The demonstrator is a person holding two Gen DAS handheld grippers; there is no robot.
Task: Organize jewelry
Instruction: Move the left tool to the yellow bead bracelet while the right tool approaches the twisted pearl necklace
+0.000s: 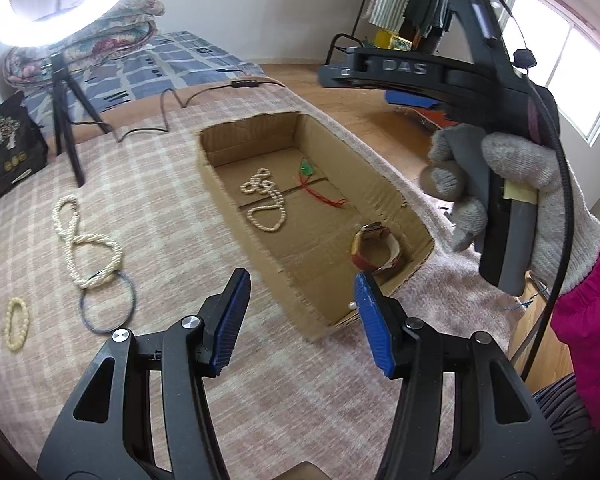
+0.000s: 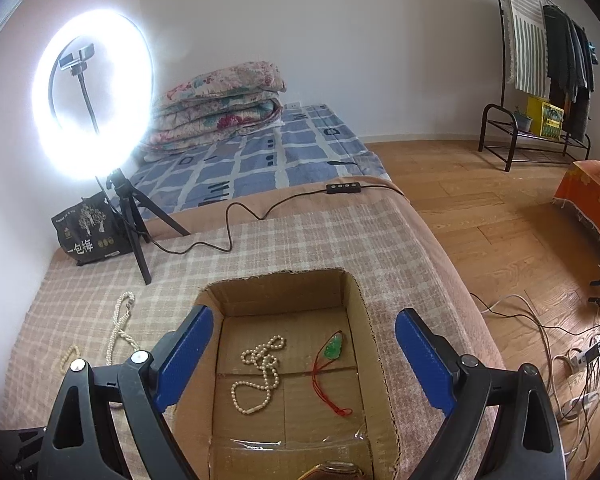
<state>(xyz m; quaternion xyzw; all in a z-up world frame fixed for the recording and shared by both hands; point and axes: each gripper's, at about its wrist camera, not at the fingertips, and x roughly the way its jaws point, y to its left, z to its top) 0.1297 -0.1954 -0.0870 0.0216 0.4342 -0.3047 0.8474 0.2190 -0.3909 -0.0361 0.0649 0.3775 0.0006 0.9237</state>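
Note:
An open cardboard box point(image 1: 380, 184) point(image 2: 360, 312) lies on the plaid bed cover. Inside are a pearl necklace point(image 1: 266, 200) point(image 2: 260, 372), a green pendant on a red cord point(image 1: 308, 170) point(image 2: 334, 348) and a wristwatch point(image 1: 376, 250) point(image 2: 336, 472). A small pearl point(image 1: 352, 305) lies in the box's near corner. Left of the box lie a thick pearl rope point(image 1: 86, 236) point(image 2: 120, 332), a dark ring bangle point(image 1: 108, 304) and a small bead bracelet point(image 1: 16, 324) point(image 2: 66, 356). My left gripper point(image 1: 300, 320) is open and empty above the box's near end. My right gripper point(image 2: 304, 360) is open and empty over the box; in the left wrist view only its black body point(image 1: 476, 72), held by a gloved hand, shows at the upper right.
A ring light on a tripod point(image 2: 96, 96) point(image 1: 66, 120) stands at the far left with its cable and switch point(image 2: 342, 188) across the cover. A black snack bag point(image 2: 86, 228) leans beside it. Folded quilts point(image 2: 220, 104) lie behind. The bed edge drops to wooden floor point(image 2: 480, 216) with cables on the right.

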